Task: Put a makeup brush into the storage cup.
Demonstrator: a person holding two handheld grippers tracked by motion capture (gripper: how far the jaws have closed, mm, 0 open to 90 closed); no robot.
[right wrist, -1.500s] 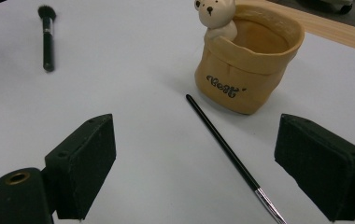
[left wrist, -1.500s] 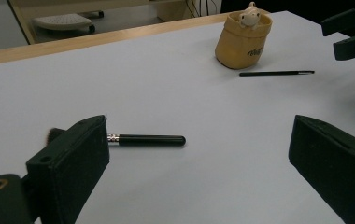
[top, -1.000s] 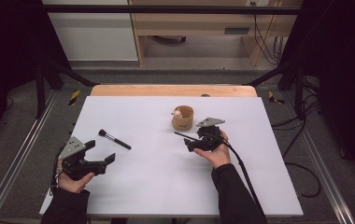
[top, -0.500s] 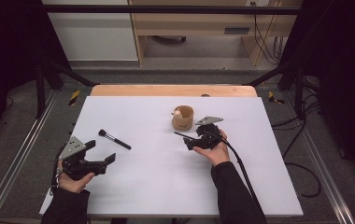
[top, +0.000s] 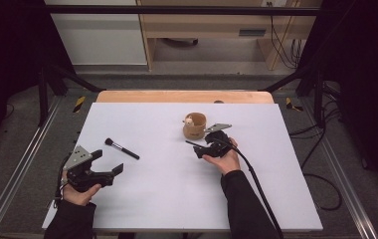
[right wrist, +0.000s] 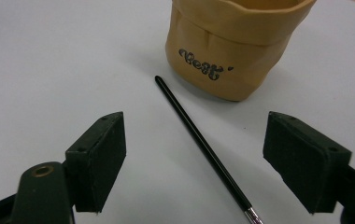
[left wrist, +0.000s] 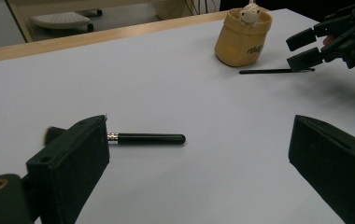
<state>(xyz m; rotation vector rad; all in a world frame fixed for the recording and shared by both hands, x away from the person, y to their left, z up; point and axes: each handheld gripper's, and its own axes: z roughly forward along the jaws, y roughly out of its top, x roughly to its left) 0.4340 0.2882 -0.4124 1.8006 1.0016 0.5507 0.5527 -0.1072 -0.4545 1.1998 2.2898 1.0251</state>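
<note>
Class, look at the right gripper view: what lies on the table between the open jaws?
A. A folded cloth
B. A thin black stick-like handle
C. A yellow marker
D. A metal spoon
B: a thin black handle lies on the white table between the right gripper's spread jaws, beside the tan pouch.

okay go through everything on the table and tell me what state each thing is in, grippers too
Left gripper: open, holding nothing, above the table.
Right gripper: open, jaws either side of the thin brush.
Thin brush: lying flat beside the pouch.
Thick brush: lying flat, untouched.
Tan pouch: upright, open-topped, something small and pale inside.
</note>
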